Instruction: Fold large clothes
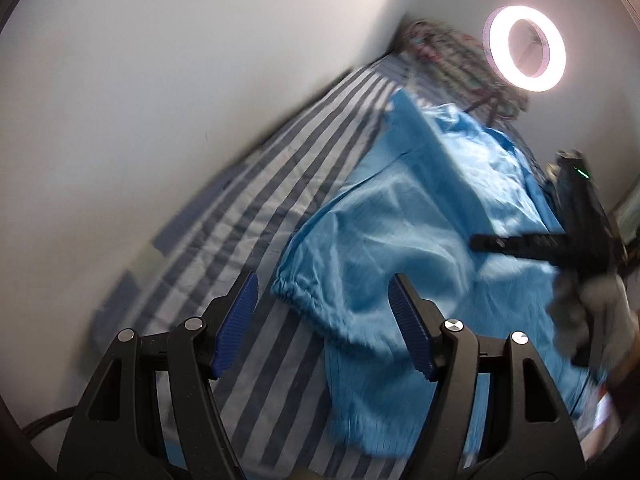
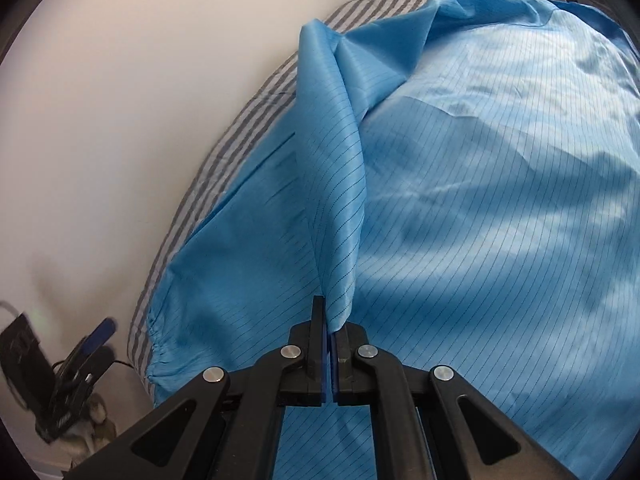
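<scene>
The bed (image 1: 256, 184), covered in a grey-and-white striped sheet, ran along a pale wall (image 1: 160, 80) and carried the task's thing. The blue garment (image 2: 460, 184), a large thin piece with fine dark pinstripes, lay spread over the bed beside the wall, creased and not yet flat. Its gathered elastic cuff (image 1: 298, 294) lay on the bed's near part, towards the left gripper. A ring light (image 1: 525, 48) glowed beyond the bed's far end. The right gripper (image 2: 329, 354) was closed on a raised ridge of the garment, lifting it off the bed. The left gripper (image 1: 322, 328) stood open and empty above the bed near the cuff. By appearance the folding had barely begun: no finished fold showed, and nearly all remained.
</scene>
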Demonstrator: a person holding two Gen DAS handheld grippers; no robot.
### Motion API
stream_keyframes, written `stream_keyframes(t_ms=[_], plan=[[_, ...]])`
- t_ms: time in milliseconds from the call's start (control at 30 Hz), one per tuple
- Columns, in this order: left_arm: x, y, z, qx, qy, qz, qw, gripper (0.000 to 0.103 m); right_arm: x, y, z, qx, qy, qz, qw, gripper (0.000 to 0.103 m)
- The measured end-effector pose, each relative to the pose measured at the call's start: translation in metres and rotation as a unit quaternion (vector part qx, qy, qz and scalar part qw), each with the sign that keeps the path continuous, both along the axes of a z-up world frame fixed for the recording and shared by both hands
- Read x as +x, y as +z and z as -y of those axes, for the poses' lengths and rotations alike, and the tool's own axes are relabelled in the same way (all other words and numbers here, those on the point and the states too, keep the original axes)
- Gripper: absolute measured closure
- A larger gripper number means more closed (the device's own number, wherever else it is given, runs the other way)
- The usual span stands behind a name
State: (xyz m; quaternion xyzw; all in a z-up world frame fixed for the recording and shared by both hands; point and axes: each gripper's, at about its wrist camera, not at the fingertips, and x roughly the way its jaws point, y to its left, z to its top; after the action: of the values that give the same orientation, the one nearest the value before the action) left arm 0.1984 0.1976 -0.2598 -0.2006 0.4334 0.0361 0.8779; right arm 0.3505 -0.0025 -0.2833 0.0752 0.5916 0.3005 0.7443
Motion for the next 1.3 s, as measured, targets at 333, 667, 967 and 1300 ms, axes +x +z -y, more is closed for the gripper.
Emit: stream_keyframes(t_ms=[333, 667, 967, 1300], plan=[[0.022, -0.015, 0.015, 0.026, 0.013, 0.0, 0.9996, 0.097, -0.019, 0.045, 0.001, -0.016, 0.023, 0.059, 0.998, 0.099], [-0.012, 0.061, 0.02, 0.118, 0.002, 0.096, 0.9884, 0.098, -0.002, 0.031, -0.046, 0.019, 0.004, 0.062, 0.998, 0.099], [-0.024, 0.089, 0.028, 0.124, -0.048, 0.136, 0.9817, 0.098, 0.006, -0.009, -0.087, 0.017, 0.008, 0.019, 1.0, 0.092], [-0.034, 0.078, 0.078, 0.167, -0.163, 0.141, 0.9621, 0.098, 0.043, 0.077, -0.059, 0.091, -0.036, 0.035, 0.995, 0.048]])
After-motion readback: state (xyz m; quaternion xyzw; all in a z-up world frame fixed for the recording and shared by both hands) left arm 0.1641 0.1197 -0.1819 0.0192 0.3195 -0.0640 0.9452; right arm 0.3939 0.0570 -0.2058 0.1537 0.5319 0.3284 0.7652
